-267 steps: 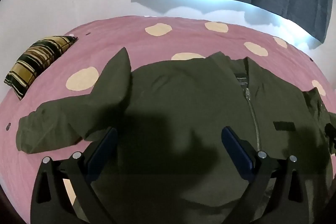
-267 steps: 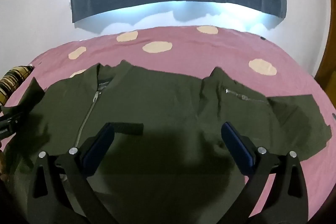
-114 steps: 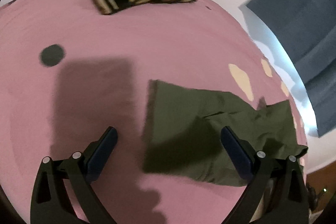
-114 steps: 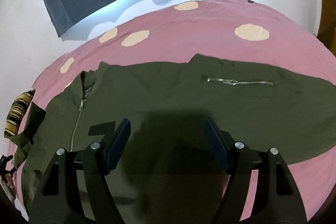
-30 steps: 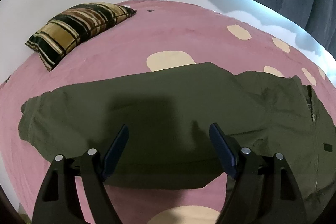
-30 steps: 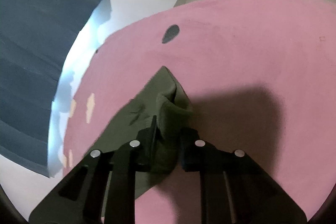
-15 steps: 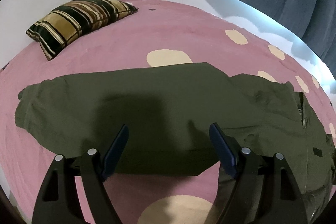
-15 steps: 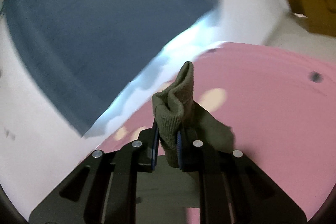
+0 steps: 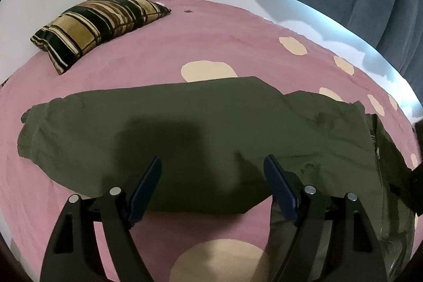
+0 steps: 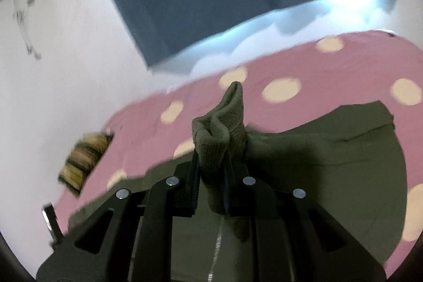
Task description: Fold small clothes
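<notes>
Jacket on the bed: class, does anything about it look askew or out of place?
Yes. The jacket is not flat: the right gripper is shut on one ribbed cuff, holding it bunched above the bed, while the other sleeve lies stretched out.

Pink bed cover (image 9: 224, 44) with cream spots, spread wide. Lying on it: an olive jacket (image 9: 185, 128) across the middle and a striped pillow (image 9: 97, 20) at the far-left edge.

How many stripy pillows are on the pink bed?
1. The black-and-gold striped pillow lies at the far left corner of the pink spotted bedspread, beyond the olive green jacket. Others may be hidden.
</notes>
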